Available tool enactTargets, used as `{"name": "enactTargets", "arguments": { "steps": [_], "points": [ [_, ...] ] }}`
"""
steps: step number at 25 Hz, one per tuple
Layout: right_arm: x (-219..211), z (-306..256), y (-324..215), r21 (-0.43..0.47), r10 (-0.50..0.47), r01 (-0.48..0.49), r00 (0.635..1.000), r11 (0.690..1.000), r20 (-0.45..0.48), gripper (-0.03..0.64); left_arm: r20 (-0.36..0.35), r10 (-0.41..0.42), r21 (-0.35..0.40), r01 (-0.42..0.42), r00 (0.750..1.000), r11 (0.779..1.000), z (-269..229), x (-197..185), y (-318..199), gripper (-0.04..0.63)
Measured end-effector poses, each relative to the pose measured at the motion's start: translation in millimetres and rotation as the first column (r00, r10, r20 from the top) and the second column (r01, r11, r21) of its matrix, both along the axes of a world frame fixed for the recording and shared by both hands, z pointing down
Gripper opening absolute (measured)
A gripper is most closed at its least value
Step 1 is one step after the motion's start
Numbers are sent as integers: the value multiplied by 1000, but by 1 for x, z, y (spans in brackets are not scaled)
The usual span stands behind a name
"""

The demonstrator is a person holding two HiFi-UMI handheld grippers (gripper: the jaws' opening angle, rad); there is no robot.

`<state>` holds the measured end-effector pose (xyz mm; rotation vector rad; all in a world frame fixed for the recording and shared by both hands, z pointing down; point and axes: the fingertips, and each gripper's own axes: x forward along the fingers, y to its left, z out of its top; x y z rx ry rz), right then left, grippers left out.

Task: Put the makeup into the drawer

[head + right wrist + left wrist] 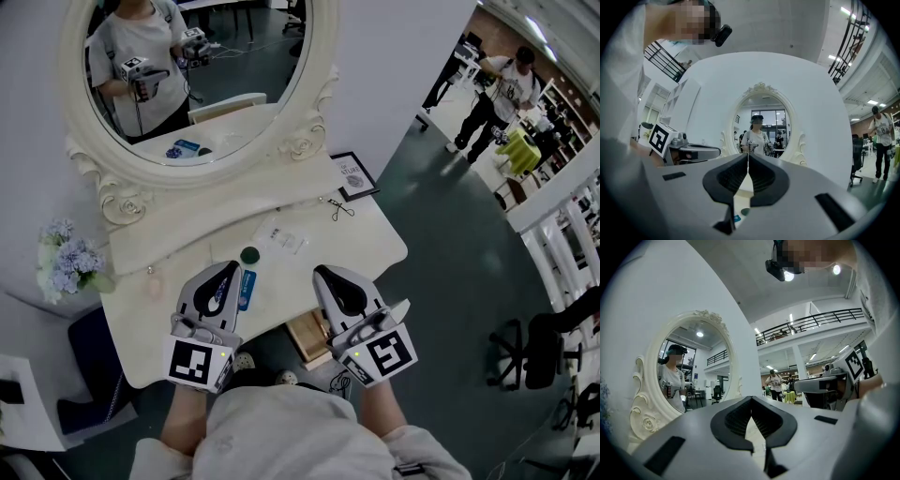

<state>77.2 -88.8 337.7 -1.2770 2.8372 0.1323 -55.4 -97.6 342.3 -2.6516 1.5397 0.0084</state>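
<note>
Both the left gripper (229, 270) and the right gripper (323, 274) are closed and empty, above the vanity table (375, 242).

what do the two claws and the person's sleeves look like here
The left claw and right claw both have smooth light grey shells that taper to a point, with black ribbed pads on the inner faces. Each has a cube at its back end, printed with black-and-white square markers. The person wears a pale grey long-sleeved top.
</note>
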Motion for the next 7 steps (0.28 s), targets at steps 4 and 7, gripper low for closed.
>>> {"name": "enactTargets", "arguments": {
  "steps": [4,7],
  "points": [
    [-1,0,0,1,-3,3,1000,1000,-4,23,7,1,-29,-1,1000,1000,4,0,1,15],
    [-1,0,1,2,-5,5,1000,1000,-4,23,-17,-5,25,5,1000,1000,-6,1,0,15]
  ]
}}
